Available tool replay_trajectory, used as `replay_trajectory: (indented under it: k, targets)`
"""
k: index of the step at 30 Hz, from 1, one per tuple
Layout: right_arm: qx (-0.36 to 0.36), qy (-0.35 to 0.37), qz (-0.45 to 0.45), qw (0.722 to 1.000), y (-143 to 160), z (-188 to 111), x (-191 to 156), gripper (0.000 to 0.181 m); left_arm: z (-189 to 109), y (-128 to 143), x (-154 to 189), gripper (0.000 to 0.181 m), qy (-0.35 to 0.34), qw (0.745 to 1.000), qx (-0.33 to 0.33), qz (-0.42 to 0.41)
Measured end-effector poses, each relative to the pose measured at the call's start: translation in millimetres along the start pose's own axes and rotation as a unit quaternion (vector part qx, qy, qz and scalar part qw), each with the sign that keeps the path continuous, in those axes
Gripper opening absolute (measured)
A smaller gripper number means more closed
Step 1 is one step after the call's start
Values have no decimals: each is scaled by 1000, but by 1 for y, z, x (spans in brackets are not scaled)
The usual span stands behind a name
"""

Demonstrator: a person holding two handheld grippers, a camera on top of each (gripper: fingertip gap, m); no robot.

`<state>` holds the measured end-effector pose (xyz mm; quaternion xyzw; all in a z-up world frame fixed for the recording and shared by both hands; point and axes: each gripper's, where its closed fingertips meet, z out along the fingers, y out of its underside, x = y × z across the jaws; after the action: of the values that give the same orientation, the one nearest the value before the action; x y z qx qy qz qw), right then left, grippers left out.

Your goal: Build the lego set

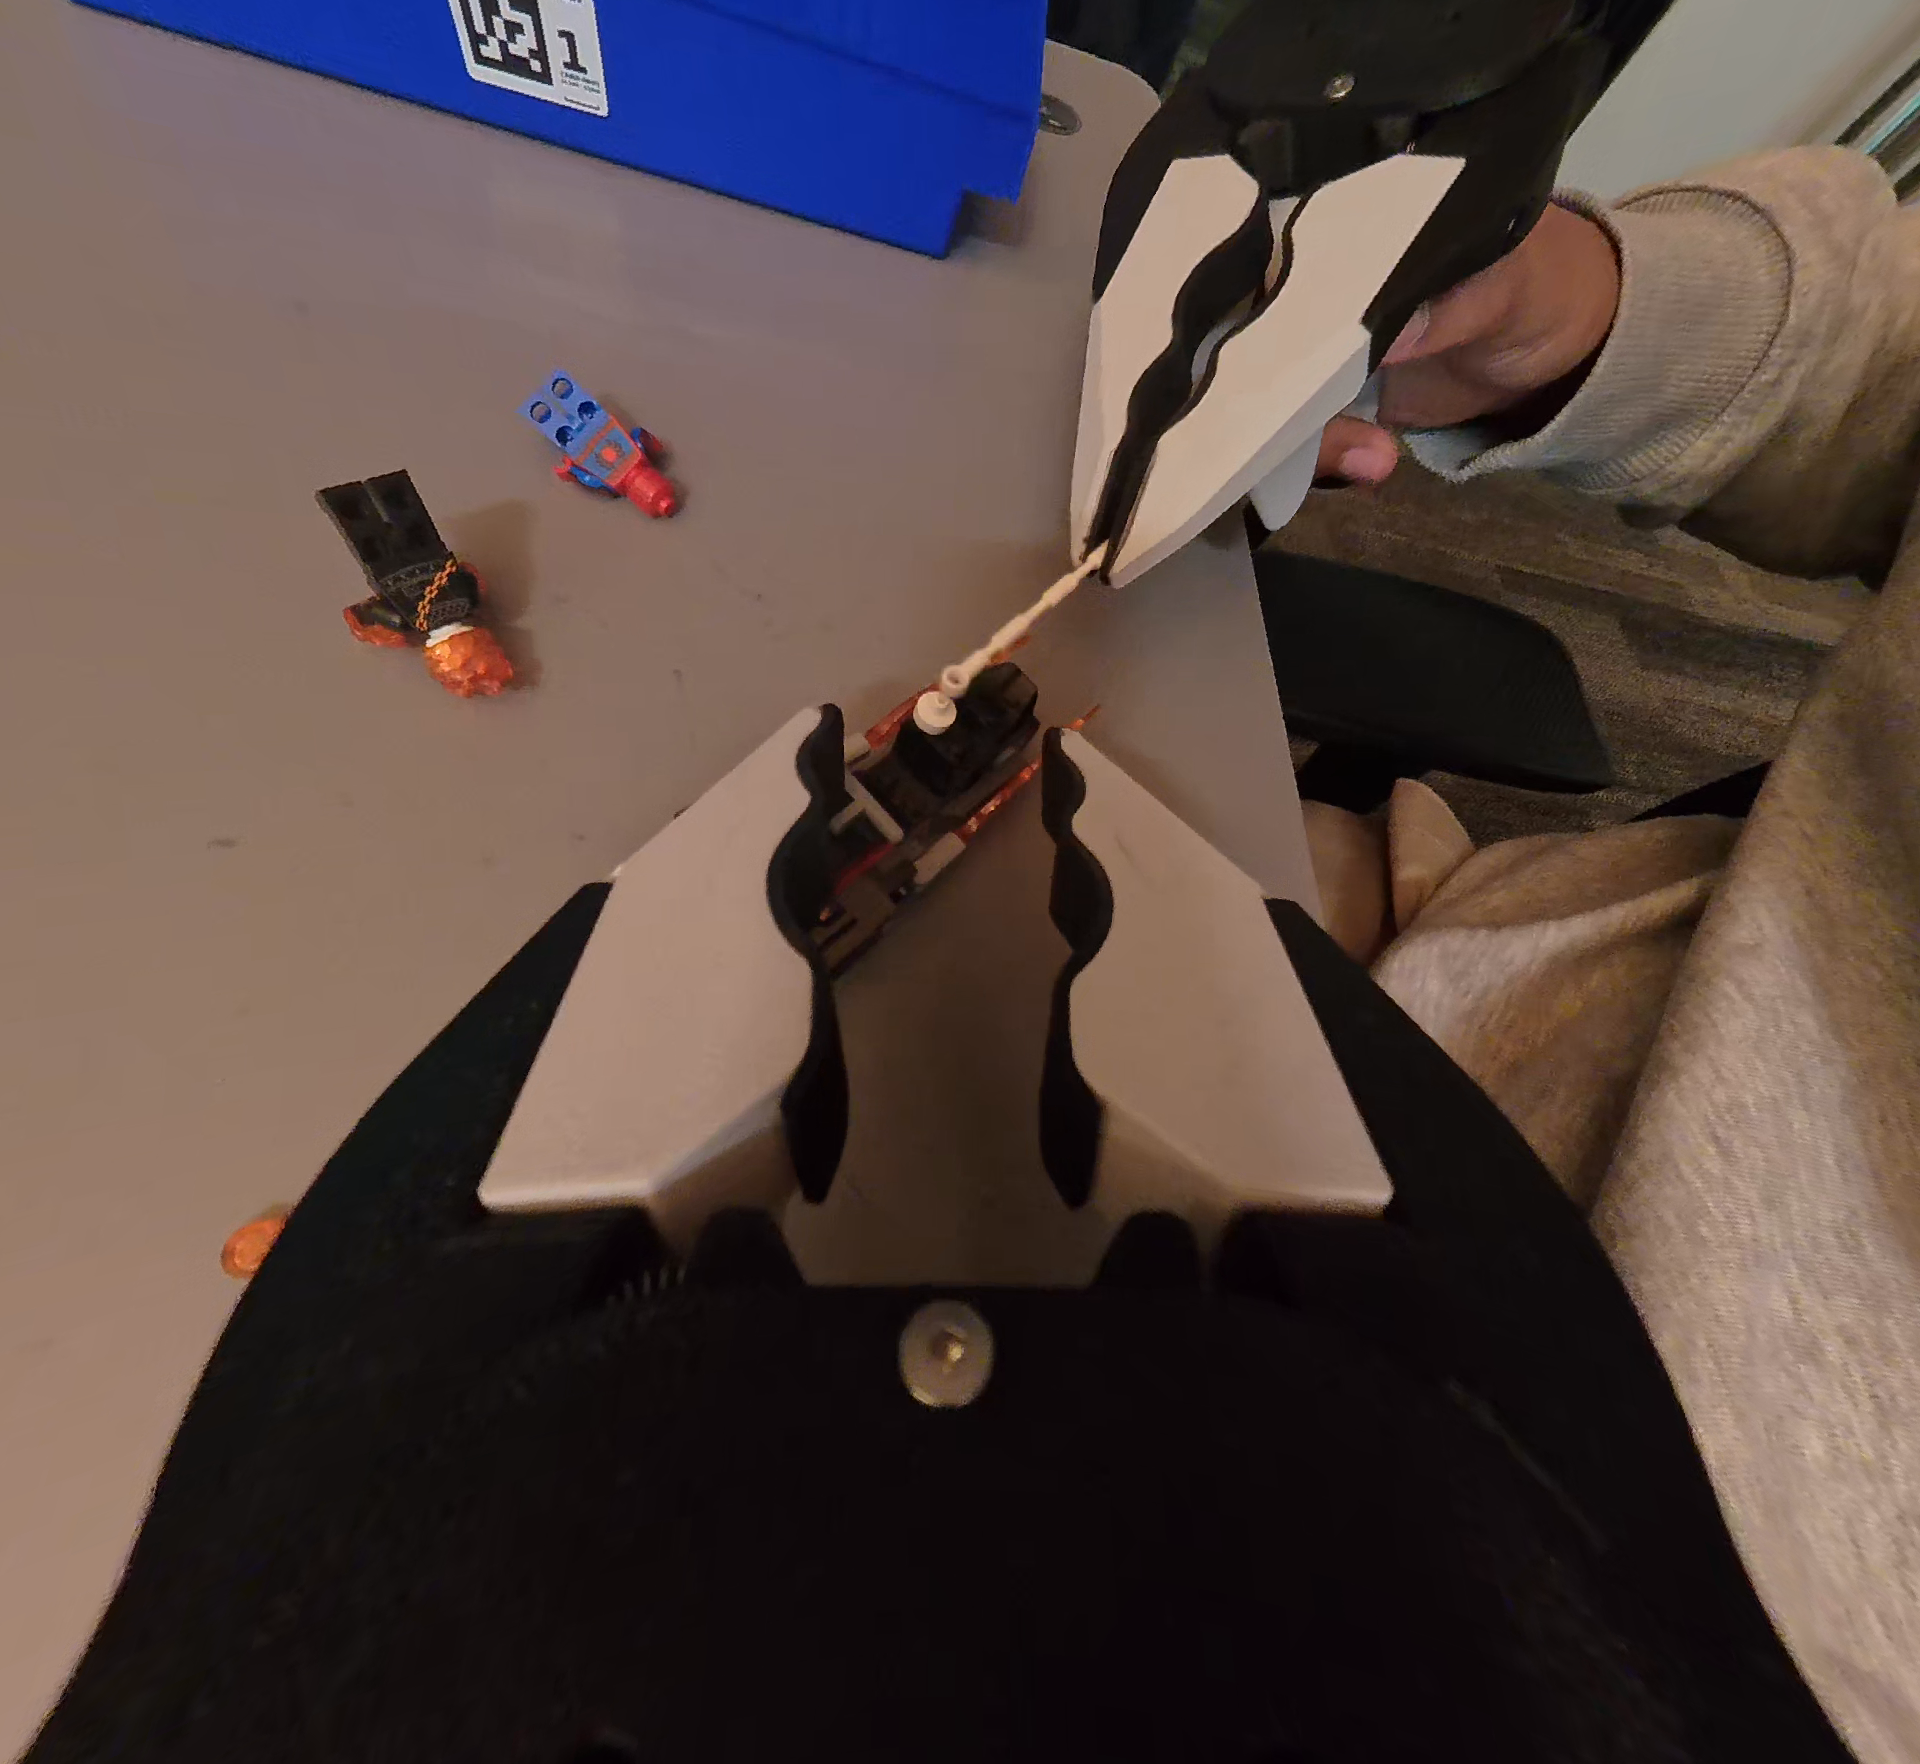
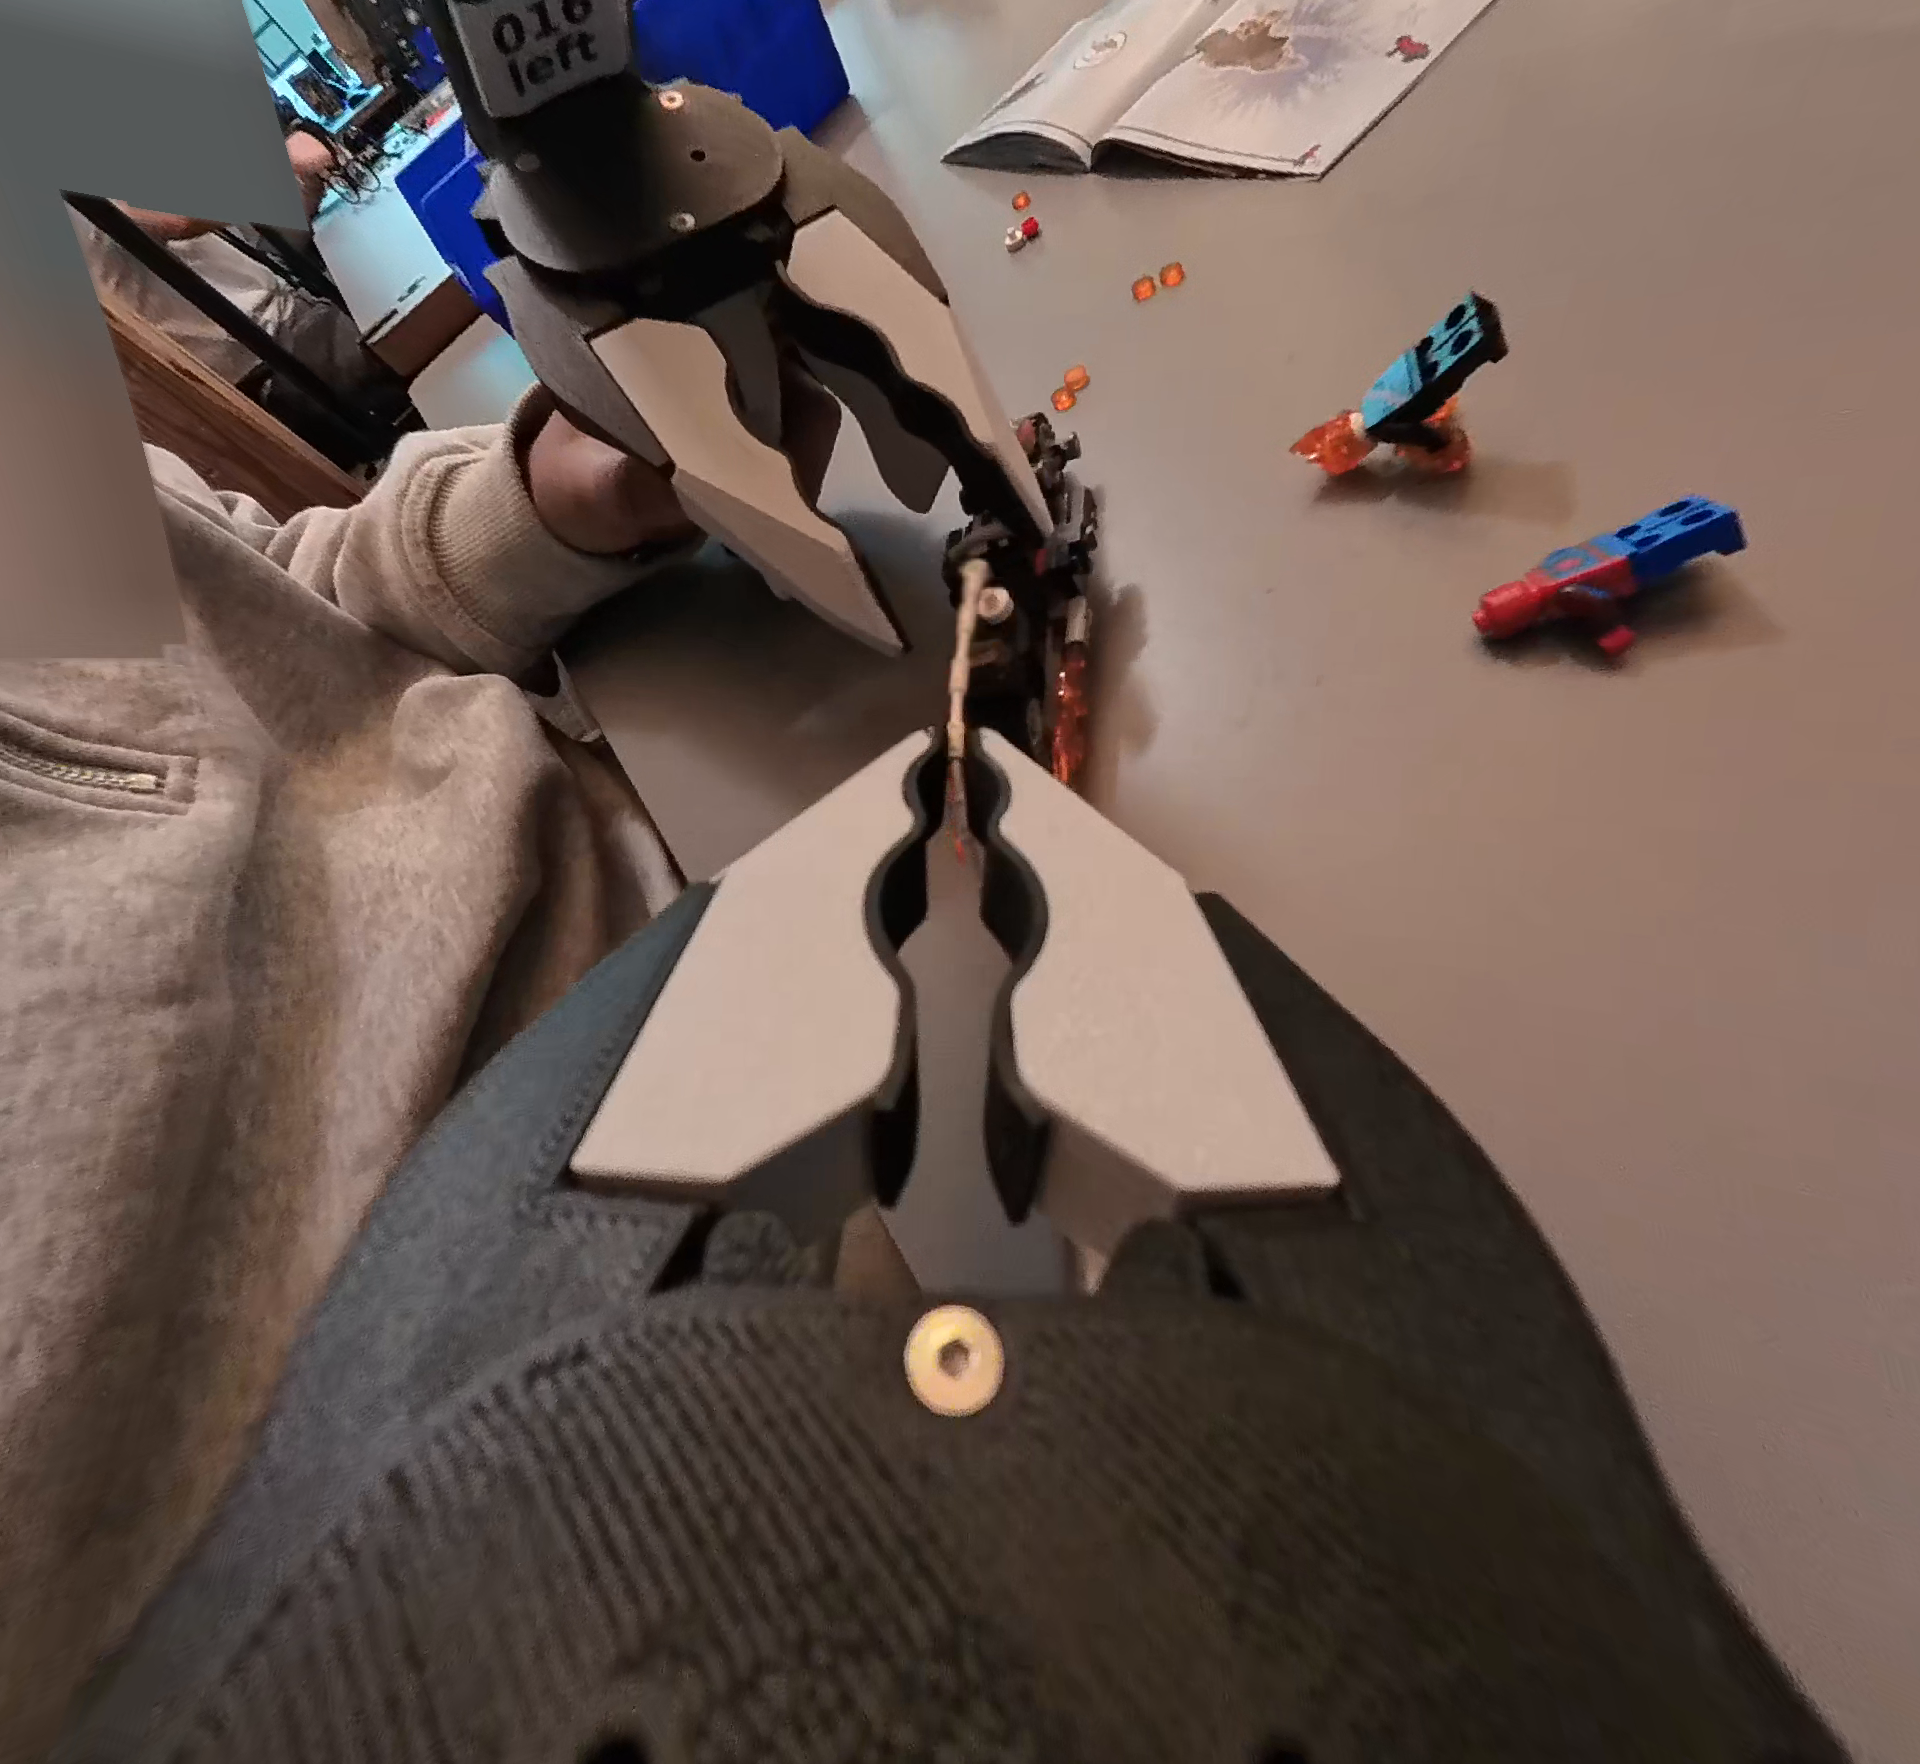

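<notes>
**White rod pinched at its tip, black model braced below**

Plastic throughout, light and rigid. A thin white rod [image 1: 1023, 623] is clamped at its far end between the closed fingers of the right tool [image 1: 1103, 561]; its ringed end hangs just above a white peg on the black vehicle model [image 1: 935, 779]. So slender a piece is judged likely to flex or pivot in the grip, and to snap if forced sideways; a hold nearer the ring would give better control.

The left tool [image 1: 935, 748] is spread apart, its fingers straddling the model, which rests on the grey tabletop [image 1: 208, 883] near the edge. One finger appears to touch the model's side; a firm clamp is not seen. The model's orange flame pieces are thin and judged easily dislodged, so the black body is the safer place to hold.

Noted nearby, well apart from the work:
- black minifigure with orange flames [image 1: 421, 582]
- red and blue minifigure [image 1: 608, 447]
- loose orange studs [image 2: 1158, 282]
- open instruction booklet [image 2: 1247, 67]
- blue bin [image 1: 623, 0]

Nothing is seen blocking the rod's approach.
</notes>
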<state>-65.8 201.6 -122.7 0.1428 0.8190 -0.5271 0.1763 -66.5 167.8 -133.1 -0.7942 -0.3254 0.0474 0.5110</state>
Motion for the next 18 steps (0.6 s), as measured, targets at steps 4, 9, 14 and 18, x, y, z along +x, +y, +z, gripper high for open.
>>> replay_trajectory:
  k: [4,9,14,18]
  targets:
    - [-7,4,1,1000,3,0,2,0,0,0,0,36,0,1000,0,-1]
    - [-12,4,1,1000,6,1,3,0,0,0,0,36,1,1000,0,-2]
    - [-19,5,-1,1000,6,2,3,0,0,0,0,36,2,1000,0,-3]
    - [-29,7,-2,1000,8,3,5,0,0,0,0,36,2,1000,0,-3]
